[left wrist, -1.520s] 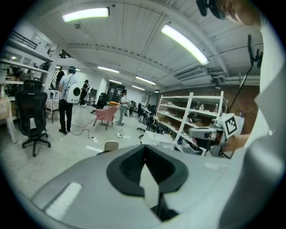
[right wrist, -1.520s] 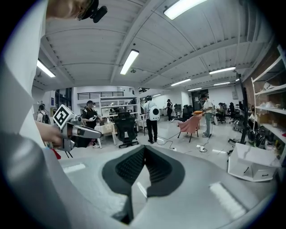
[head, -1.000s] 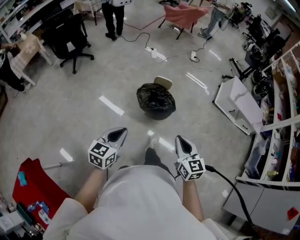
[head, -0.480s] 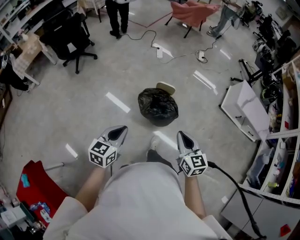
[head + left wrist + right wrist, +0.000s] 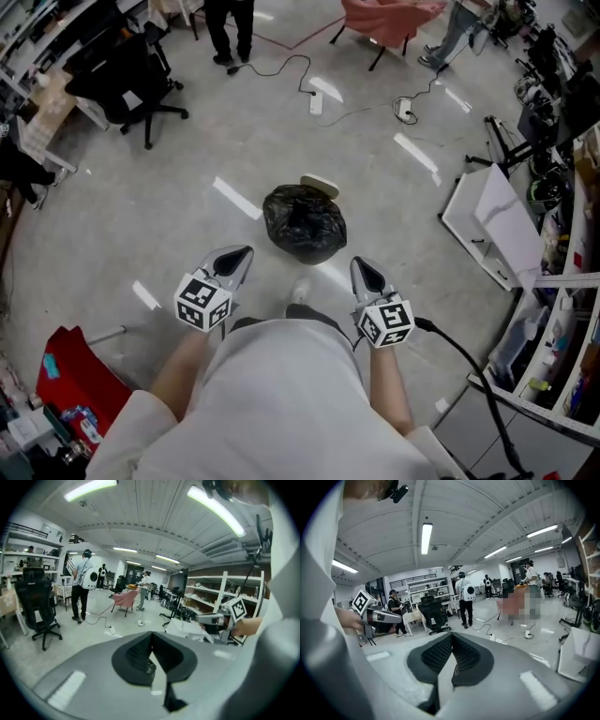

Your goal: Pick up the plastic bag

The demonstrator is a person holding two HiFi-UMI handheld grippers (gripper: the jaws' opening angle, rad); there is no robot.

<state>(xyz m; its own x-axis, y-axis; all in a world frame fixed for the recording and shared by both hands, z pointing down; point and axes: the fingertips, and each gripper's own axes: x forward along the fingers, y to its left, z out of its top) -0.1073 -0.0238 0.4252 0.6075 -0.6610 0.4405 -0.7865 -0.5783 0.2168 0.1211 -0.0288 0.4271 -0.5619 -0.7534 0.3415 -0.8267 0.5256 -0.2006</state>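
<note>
A full black plastic bag (image 5: pixel 304 222) sits on the grey floor straight ahead of me in the head view, with a small beige lid-like thing (image 5: pixel 320 184) just behind it. My left gripper (image 5: pixel 238 256) is shut and empty, held at waist height to the bag's near left. My right gripper (image 5: pixel 362 268) is shut and empty too, at the bag's near right. Neither touches the bag. In the left gripper view the shut jaws meet at the left gripper's tip (image 5: pixel 151 634), and the right gripper view shows the same at the right gripper's tip (image 5: pixel 451 636). The bag is hidden in both gripper views.
A black office chair (image 5: pixel 131 80) stands far left near desks. A person (image 5: pixel 228 26) stands at the back, cables and a power strip (image 5: pixel 315 101) on the floor. White panel (image 5: pixel 492 225) and shelves (image 5: pixel 562 309) line the right. A red bin (image 5: pixel 70 384) sits near left.
I have walked toward the bag: it has come nearer to both grippers and lower in the head view. Both grippers stay shut, held side by side.
</note>
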